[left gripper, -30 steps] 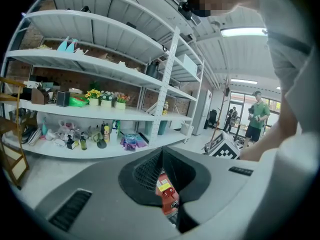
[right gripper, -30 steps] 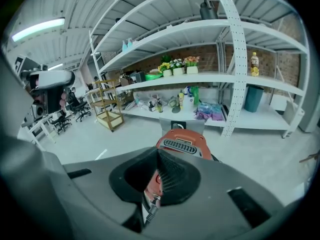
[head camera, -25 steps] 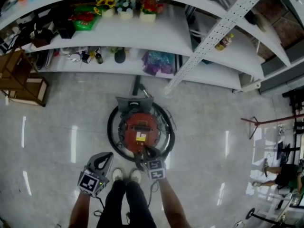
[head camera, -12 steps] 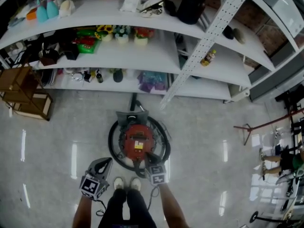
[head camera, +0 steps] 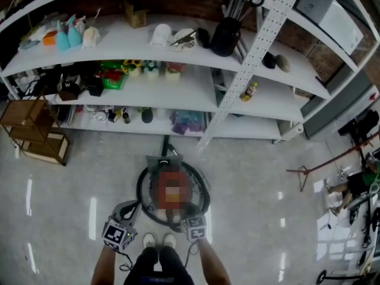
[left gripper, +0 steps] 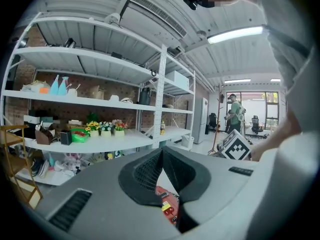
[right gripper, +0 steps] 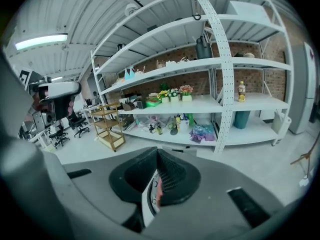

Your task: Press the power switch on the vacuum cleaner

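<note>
The vacuum cleaner (head camera: 161, 164) is a round red canister ringed by a black hose, standing on the floor just ahead of the person's feet; a mosaic patch covers its top. My left gripper (head camera: 132, 210) hangs at its near left, jaws shut and empty. My right gripper (head camera: 183, 218) is at the vacuum's near edge, jaws also shut with nothing between them. In the left gripper view a strip of the vacuum's red body (left gripper: 168, 205) shows below the closed jaws. The right gripper view shows only a red and white sliver of the vacuum (right gripper: 154, 193). The switch itself cannot be made out.
White shelving (head camera: 196, 82) with flowers, bottles and bags runs along the far side. A wooden rack (head camera: 32, 129) stands at the left. A perforated upright post (head camera: 249, 58) rises at the right of the vacuum. Office chairs and stands (head camera: 356, 189) are at the far right.
The head view has pulled back and up, so more shelves show and the vacuum looks smaller. Both grippers stay at the vacuum's near side, still shut.
</note>
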Motion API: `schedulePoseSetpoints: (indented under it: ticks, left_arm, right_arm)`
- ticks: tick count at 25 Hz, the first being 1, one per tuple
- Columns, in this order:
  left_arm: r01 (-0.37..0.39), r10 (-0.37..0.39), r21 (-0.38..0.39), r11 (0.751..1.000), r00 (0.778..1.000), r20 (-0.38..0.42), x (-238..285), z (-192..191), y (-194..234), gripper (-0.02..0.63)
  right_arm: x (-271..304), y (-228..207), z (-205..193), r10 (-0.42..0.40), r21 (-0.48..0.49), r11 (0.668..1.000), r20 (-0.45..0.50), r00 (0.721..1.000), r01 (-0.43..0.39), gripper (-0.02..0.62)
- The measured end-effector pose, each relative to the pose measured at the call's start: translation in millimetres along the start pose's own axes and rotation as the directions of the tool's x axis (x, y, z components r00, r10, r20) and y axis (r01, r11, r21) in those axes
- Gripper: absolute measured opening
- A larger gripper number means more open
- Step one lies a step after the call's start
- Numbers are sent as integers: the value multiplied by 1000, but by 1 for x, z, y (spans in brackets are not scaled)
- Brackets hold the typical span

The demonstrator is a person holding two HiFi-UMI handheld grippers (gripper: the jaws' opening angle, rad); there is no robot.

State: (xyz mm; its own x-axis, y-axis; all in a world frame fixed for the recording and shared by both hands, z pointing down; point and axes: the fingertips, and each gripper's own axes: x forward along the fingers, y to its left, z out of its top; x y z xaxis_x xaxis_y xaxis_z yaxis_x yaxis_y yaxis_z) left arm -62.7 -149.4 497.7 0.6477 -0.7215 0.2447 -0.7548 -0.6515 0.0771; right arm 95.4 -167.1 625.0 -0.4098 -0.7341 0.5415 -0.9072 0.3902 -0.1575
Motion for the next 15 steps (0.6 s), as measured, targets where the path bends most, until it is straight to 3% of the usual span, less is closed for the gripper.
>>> schedulePoseSetpoints:
  ticks: [15]
  left_arm:
    - [-3,2,67,998,1000,18,-36,51,-19,8]
  right_arm:
    - [-62,13,36,-34,17,999,50,998,33,3]
